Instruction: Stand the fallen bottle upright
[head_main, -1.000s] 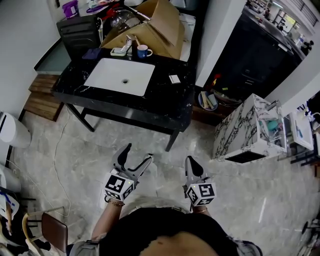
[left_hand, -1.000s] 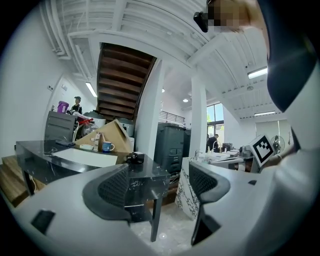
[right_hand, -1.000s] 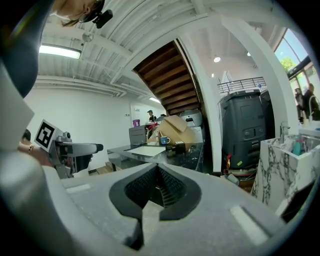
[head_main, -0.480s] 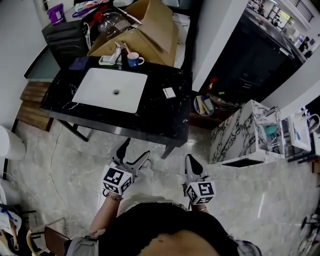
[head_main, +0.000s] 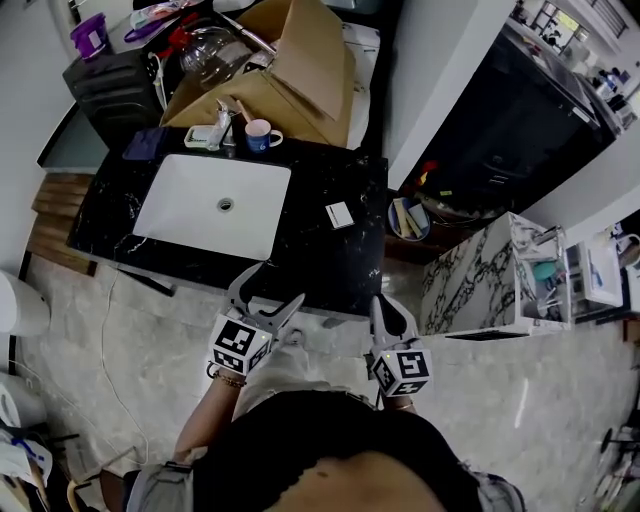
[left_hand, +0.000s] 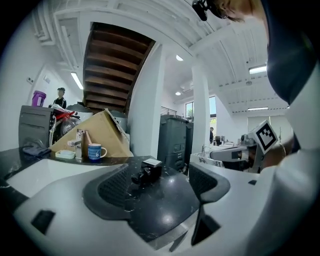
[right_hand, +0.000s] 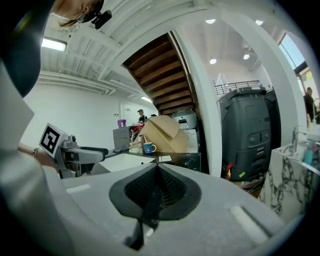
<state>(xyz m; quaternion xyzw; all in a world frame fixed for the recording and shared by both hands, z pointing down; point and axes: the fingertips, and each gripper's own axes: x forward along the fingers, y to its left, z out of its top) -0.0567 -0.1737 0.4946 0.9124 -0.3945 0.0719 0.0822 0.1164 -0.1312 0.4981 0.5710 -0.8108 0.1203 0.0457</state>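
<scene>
Now that the person has stepped up to the counter (head_main: 310, 250), reaching looks possible: the left gripper (head_main: 272, 288) is spread and empty, the right gripper (head_main: 383, 310) closed on nothing. No bottle shows plainly; a small item (head_main: 340, 214) right of the sink (head_main: 190, 200) may be it.

An open showroom-like hall: black marble vanity (head_main: 330, 250) with white basin (head_main: 205, 205), wooden staircase (left_hand: 112, 65) overhead.

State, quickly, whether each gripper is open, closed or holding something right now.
Left gripper: open, nothing between its jaws.
Right gripper: closed, holding nothing.
</scene>
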